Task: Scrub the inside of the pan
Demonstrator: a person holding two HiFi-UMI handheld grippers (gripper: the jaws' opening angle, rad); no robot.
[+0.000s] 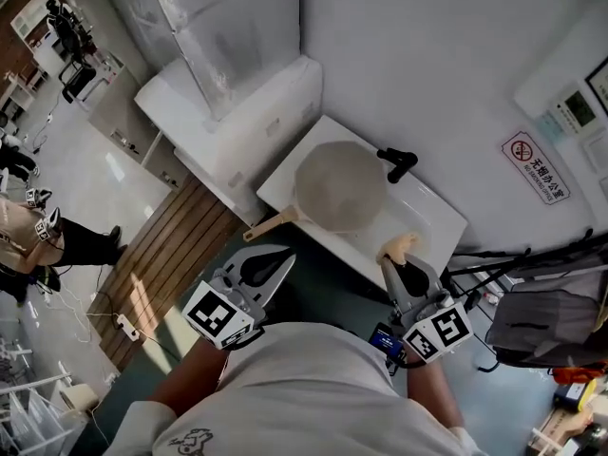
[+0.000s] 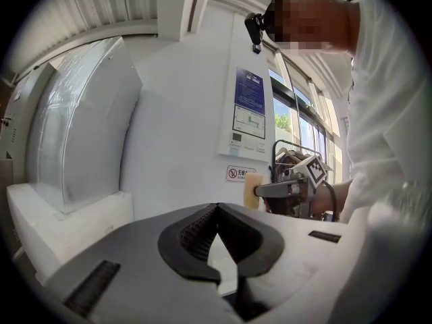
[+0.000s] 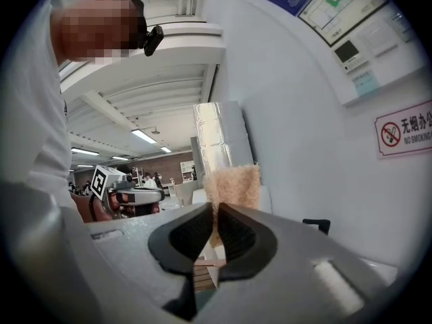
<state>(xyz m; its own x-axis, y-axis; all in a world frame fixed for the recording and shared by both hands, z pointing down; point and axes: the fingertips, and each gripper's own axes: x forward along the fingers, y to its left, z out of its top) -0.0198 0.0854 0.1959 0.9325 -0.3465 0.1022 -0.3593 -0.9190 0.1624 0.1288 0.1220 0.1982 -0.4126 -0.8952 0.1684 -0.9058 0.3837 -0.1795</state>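
Finding 1: the pan lies on the white table, filling most of the half toward the left corner. Its grey inside faces up. Its pale handle reaches past the near edge by the left corner. A black tap stands at the far edge, just beside the pan's rim.

Finding 2: the right gripper hangs over the near edge of the table, toward the right corner. Its fingers pinch a tan sponge. In the right gripper view the sponge stands up out of the closed tips, and its lower part is hidden between them. From the head view I cannot tell whether the sponge touches the table; it is apart from the pan.

Finding 3: the left gripper is held off the near edge, close to the handle end but not touching it. In its own view the fingers are pressed together at the tips with nothing between them (the hollow below is only their shaping). That view also shows the right gripper side-on with the sponge.

Finding 4: neither gripper view shows the pan. The head view cuts off both forearms behind the person's white shirt. A red prohibition sign hangs on the wall past the right corner; its print is too small to read there.
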